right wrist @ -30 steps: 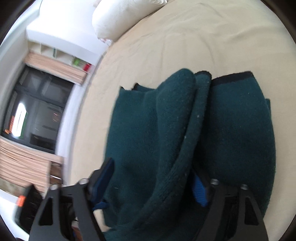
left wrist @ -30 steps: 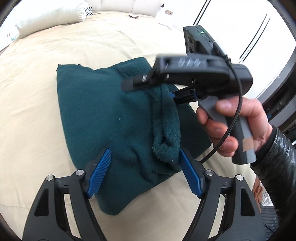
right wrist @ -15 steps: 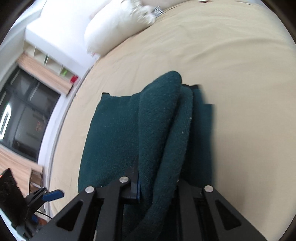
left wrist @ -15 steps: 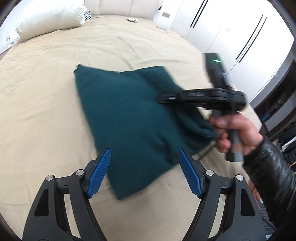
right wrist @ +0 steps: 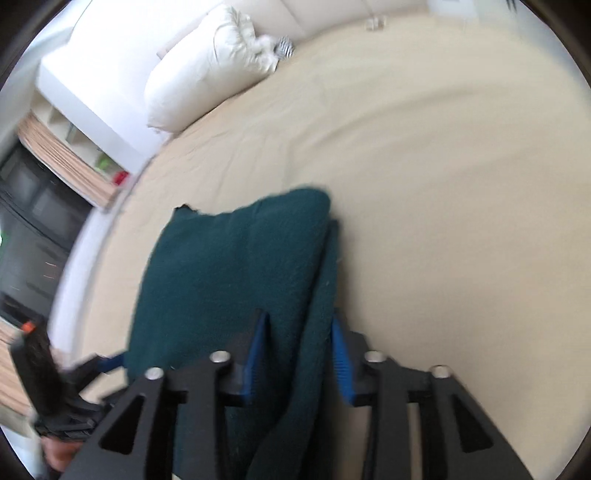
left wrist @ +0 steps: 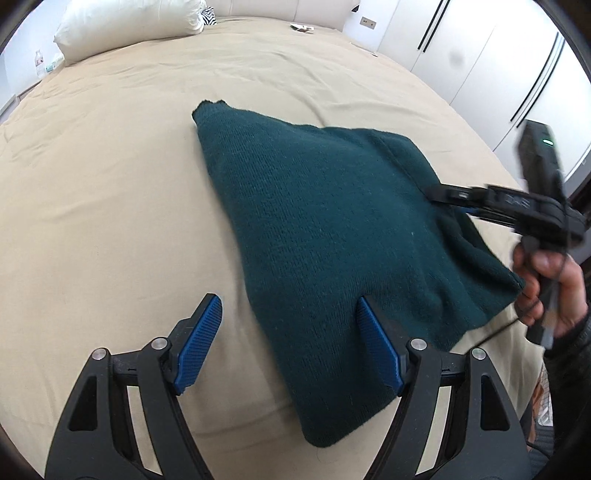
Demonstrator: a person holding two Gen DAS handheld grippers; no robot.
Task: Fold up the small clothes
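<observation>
A dark green knitted garment [left wrist: 325, 236] lies folded on the beige bed [left wrist: 110, 206]. My left gripper [left wrist: 291, 343] is open and empty, hovering over the garment's near left edge, with one blue pad over the cloth and one over the sheet. My right gripper [right wrist: 299, 354] has its jaws partly open, with a thick fold of the green garment [right wrist: 236, 280] between the blue pads. In the left wrist view the right gripper [left wrist: 443, 194] sits at the garment's right edge, held by a hand.
A white pillow [left wrist: 129, 26] lies at the head of the bed. White wardrobe doors [left wrist: 480, 74] stand to the right. Shelves and a dark window [right wrist: 33, 206] are at the left in the right wrist view.
The right gripper shut on the garment's fold, pulled it to the right, then its jaws parted again. The garment now lies flatter. My left gripper drew back and stayed open.
</observation>
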